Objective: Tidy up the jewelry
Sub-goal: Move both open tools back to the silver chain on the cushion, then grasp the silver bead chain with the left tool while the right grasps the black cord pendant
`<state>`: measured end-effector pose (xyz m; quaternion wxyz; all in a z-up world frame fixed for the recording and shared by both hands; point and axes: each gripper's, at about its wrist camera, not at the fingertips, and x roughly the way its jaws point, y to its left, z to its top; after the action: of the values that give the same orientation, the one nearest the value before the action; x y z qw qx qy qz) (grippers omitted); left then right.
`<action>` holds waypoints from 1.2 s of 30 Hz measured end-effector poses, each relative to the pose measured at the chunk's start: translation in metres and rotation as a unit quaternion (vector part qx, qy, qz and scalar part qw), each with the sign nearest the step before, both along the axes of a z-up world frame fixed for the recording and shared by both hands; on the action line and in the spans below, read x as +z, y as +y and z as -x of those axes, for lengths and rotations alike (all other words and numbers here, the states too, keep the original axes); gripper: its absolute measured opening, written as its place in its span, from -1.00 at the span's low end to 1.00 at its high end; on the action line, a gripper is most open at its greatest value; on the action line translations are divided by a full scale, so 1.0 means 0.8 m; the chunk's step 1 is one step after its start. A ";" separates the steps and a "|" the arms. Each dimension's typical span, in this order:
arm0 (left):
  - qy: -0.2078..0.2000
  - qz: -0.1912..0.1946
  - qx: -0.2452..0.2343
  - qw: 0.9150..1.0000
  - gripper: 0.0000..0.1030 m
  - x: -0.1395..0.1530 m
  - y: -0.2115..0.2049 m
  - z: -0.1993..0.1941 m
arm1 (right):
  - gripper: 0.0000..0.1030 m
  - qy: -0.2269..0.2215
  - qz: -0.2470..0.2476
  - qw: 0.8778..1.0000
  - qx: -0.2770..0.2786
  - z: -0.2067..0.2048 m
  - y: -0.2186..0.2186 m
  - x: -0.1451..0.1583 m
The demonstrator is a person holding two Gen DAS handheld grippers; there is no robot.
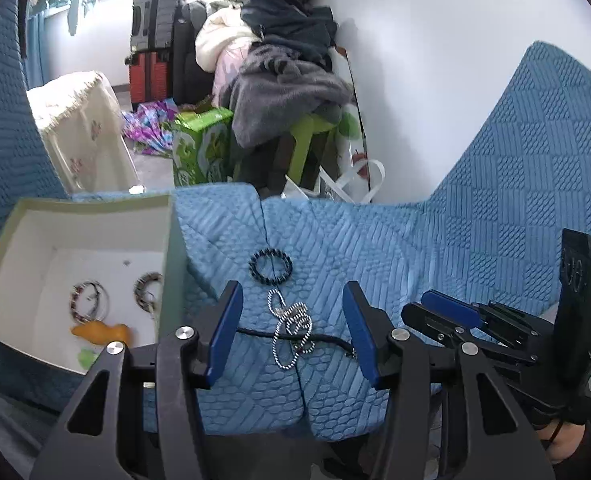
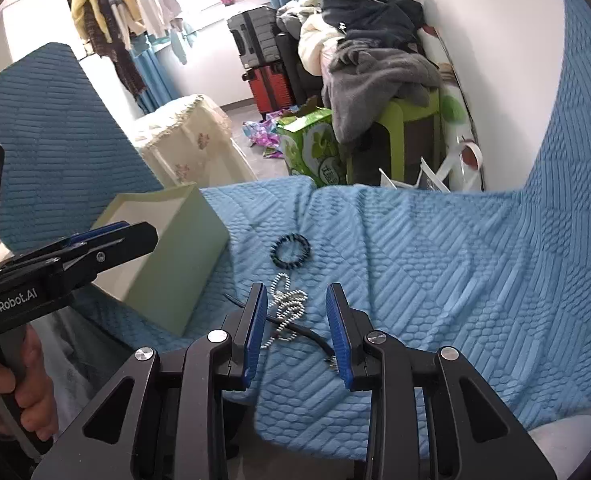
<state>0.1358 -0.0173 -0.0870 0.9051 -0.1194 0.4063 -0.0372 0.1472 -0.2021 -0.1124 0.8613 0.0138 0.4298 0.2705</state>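
Note:
A silver bead chain (image 1: pixel 289 326) lies tangled on the blue quilted cover, crossed by a black cord necklace (image 1: pixel 327 339). A black beaded bracelet (image 1: pixel 270 265) lies just beyond them. My left gripper (image 1: pixel 293 304) is open and empty, its fingers either side of the chain. My right gripper (image 2: pixel 295 312) is open and empty, just short of the same chain (image 2: pixel 285 308) and cord (image 2: pixel 315 338); the bracelet (image 2: pixel 290 251) lies further on. The pale green box (image 1: pixel 175 248) at the left holds two bracelets (image 1: pixel 89 300) and an orange piece (image 1: pixel 101 332).
The box (image 2: pixel 175 256) stands on the cover to the left. The right gripper (image 1: pixel 451 312) shows in the left view, the left gripper (image 2: pixel 107 242) in the right view. Beyond the cover's edge are a green carton (image 1: pixel 201 146), a clothes pile (image 1: pixel 283 80) and suitcases (image 1: pixel 153 56).

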 end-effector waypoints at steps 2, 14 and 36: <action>0.010 0.010 -0.003 1.000 0.02 -0.018 -0.003 -0.005 | -0.46 0.016 0.002 1.000 0.002 -0.006 -0.003 -0.017; 0.088 0.028 -0.025 0.995 -0.01 -0.125 -0.023 -0.035 | -0.74 0.089 0.035 0.994 0.050 -0.031 0.005 -0.089; 0.117 -0.112 -0.118 0.980 -0.69 -0.161 -0.069 -0.096 | -0.73 0.120 0.037 0.991 0.046 -0.045 0.007 -0.117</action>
<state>0.2127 -0.0725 -0.2159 0.8484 0.0286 0.5219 -0.0840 0.1830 -0.1961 -0.2057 0.7901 -0.0056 0.5401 0.2899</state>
